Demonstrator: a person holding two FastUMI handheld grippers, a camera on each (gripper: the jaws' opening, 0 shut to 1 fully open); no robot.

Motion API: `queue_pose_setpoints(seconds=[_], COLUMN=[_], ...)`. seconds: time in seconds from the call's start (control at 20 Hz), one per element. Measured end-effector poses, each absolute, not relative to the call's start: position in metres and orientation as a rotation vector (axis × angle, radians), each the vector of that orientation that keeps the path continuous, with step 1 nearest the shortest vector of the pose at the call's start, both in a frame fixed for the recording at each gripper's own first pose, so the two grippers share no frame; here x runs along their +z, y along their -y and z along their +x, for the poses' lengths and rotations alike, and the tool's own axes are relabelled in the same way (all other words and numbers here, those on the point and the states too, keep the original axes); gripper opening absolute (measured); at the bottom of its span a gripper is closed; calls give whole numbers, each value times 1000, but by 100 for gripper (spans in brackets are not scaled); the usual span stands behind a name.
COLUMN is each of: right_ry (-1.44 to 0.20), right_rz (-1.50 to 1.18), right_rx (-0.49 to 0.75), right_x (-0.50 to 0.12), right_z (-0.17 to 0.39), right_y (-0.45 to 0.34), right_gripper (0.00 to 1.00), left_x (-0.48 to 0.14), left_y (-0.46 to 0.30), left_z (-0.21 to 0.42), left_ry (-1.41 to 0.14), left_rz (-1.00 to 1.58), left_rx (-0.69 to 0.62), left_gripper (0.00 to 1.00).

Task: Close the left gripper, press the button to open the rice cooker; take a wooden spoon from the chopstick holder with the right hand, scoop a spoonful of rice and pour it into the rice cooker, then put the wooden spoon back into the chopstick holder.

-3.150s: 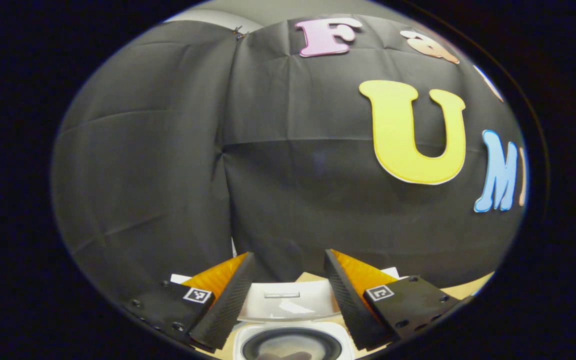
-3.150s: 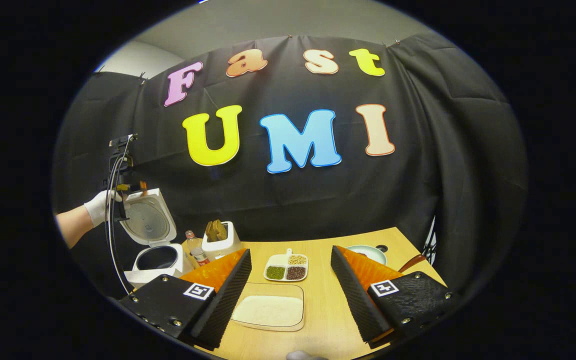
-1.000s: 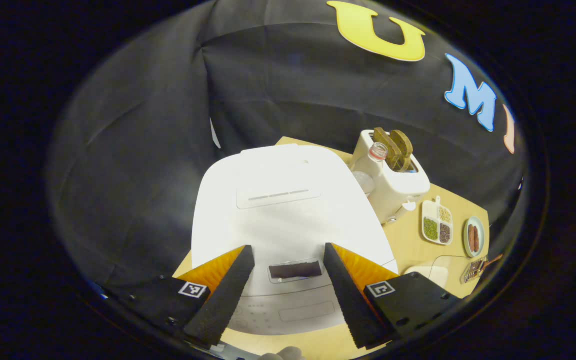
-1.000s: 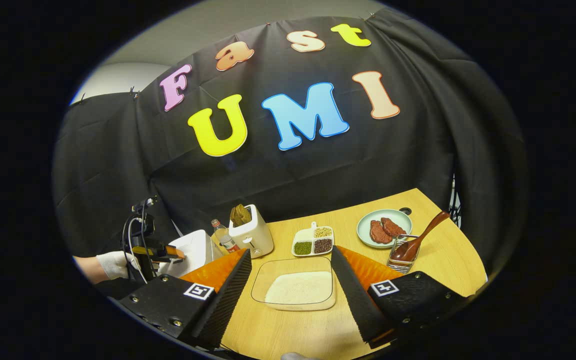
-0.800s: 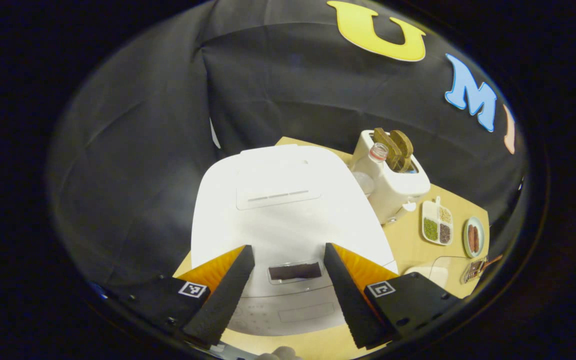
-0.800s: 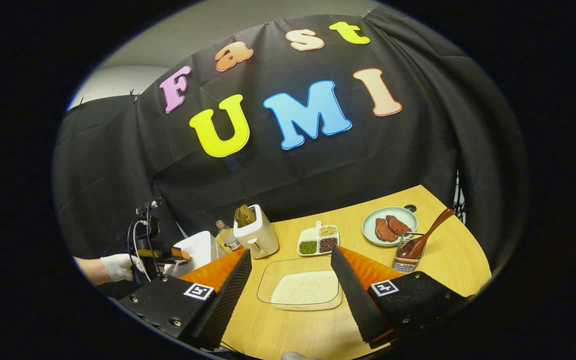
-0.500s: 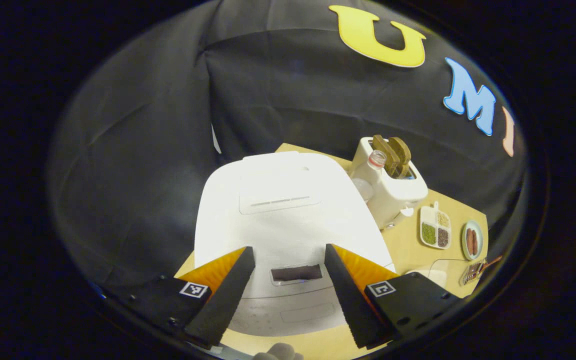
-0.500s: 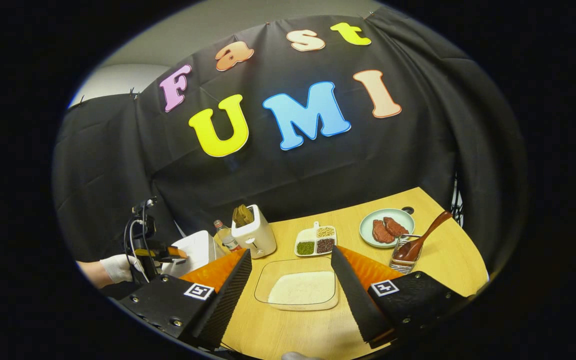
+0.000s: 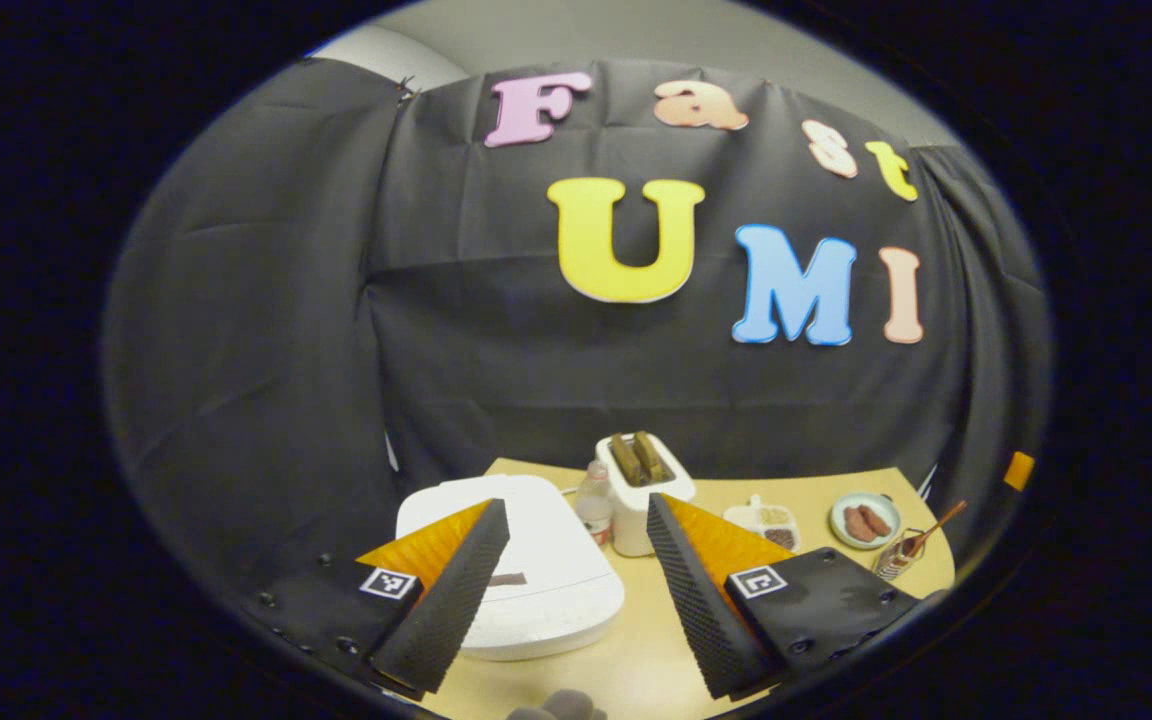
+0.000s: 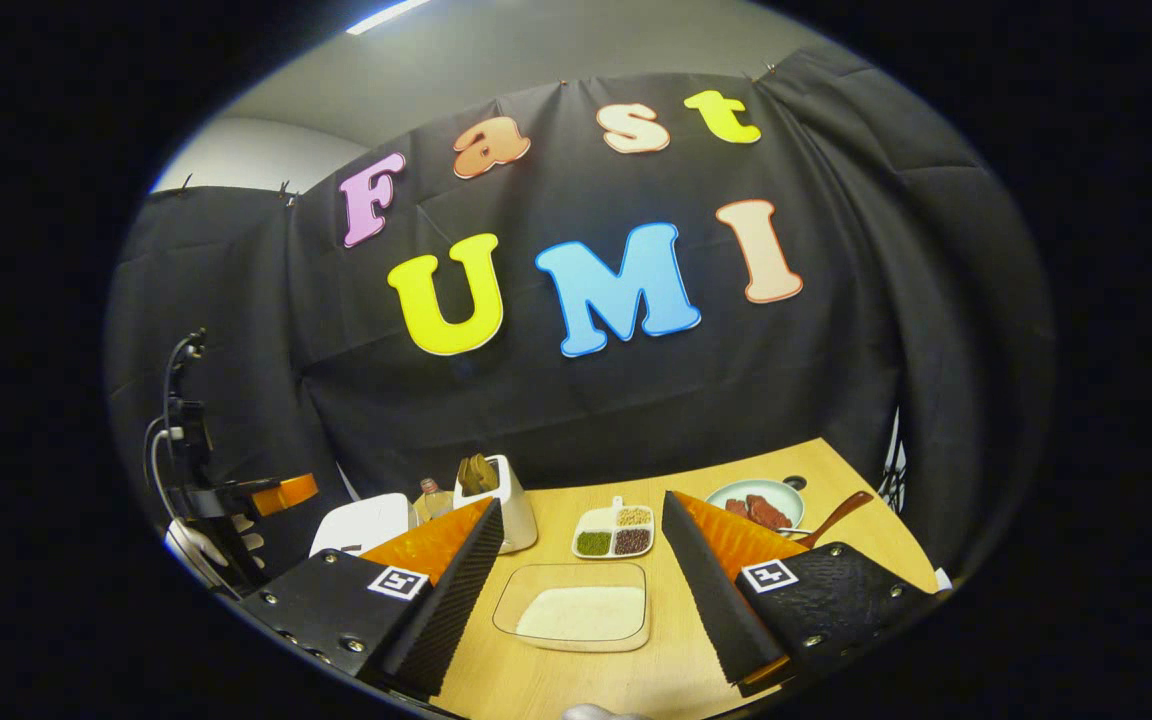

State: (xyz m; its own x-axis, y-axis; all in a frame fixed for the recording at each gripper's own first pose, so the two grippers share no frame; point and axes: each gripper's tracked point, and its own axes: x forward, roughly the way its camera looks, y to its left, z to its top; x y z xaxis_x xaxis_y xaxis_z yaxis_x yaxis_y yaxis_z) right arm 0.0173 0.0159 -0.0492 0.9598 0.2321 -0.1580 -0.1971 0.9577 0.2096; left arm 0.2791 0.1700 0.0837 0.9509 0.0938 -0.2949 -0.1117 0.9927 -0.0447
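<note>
Right gripper view: toaster (image 10: 509,510) (beside bottle (image 10: 428,497))

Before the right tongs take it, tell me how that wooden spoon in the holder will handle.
The wooden spoon looks rigid and probably light. It leans at a slant in the wire chopstick holder with its bowl down, so it may swing or tug the small holder when pulled. The smooth, thin handle could slip or twist between the open right tongs.

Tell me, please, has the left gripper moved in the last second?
Yes. The left gripper has pulled back and up from the rice cooker, which looks smaller now.
</note>
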Motion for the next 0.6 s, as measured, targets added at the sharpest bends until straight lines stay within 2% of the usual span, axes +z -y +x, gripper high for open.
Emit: queue_pose_setpoints(seconds=[0.1,0.25,0.4,0.6], right_ry=[-130,-67,-27,0], right_rz=[152,112,88,56], right_rx=[189,164,144,123], right_x=[-36,-21,-10,-4], right_z=[17,12,12,7], right_y=[-8,-7,-4,-3], right_gripper=[97,98,98,98], left_x=[109,139,160,180], left_y=[-144,-122,-108,-93], left_z=[254,231,214,202], left_ry=[-236,-134,-50,-11], left_rz=[-80,-50,1,-1], left_rx=[73,48,27,-8], left_gripper=[100,95,95,95])
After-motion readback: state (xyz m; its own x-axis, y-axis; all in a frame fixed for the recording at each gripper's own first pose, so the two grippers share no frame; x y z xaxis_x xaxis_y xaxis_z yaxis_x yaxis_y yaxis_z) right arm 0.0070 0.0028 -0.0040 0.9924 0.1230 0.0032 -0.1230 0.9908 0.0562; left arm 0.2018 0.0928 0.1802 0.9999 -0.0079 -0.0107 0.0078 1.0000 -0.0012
